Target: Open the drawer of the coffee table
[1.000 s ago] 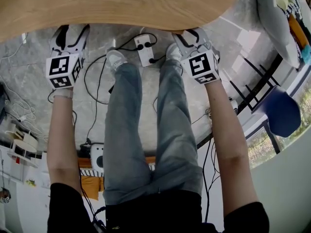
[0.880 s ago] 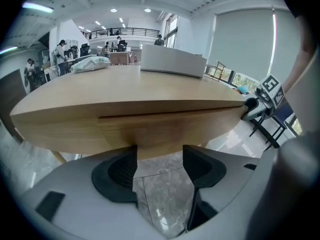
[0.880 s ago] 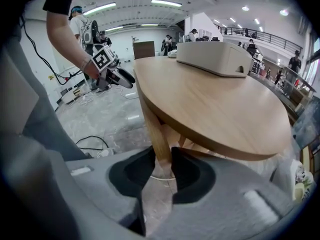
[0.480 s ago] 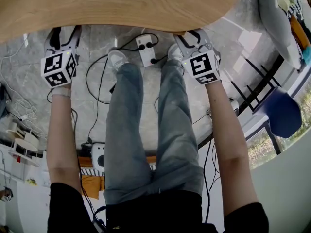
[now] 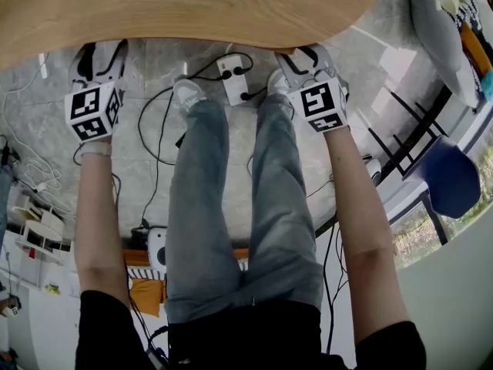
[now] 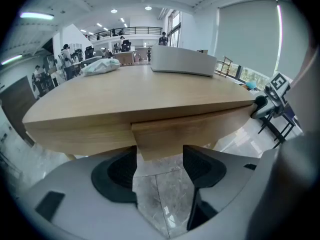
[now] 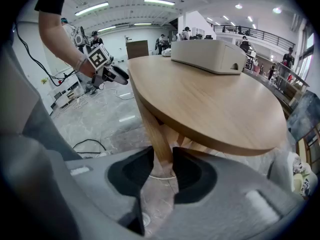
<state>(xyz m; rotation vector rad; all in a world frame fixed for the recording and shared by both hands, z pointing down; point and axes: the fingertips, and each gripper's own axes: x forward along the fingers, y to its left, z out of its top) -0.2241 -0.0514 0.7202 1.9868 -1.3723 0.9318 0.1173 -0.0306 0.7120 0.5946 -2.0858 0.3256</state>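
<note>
The coffee table (image 5: pixel 192 6) is pale wood with a smooth, matt top, the floor (image 5: pixel 362 91) is glossy grey marbled stone tile, and the person's jeans (image 5: pixel 208 206) are faded denim cloth.

My rig seen from above: one person and two hand-held grippers.

On my feed I see a black short-sleeved top (image 5: pixel 231 345), faded blue jeans (image 5: pixel 231 222) and pale grey-white trainers (image 5: pixel 187 93). A white band (image 5: pixel 96 149) circles the left wrist. The left gripper (image 5: pixel 98 56) and right gripper (image 5: pixel 302 58) have light grey moulded shells with black trim. Each carries a white cube (image 5: pixel 94 112) printed with black square markers. In the gripper views I see rounded grey jaws lined with black pads (image 6: pixel 117 173). The right gripper's jaws have just been opening, and nothing is pinched between their pads.
</note>
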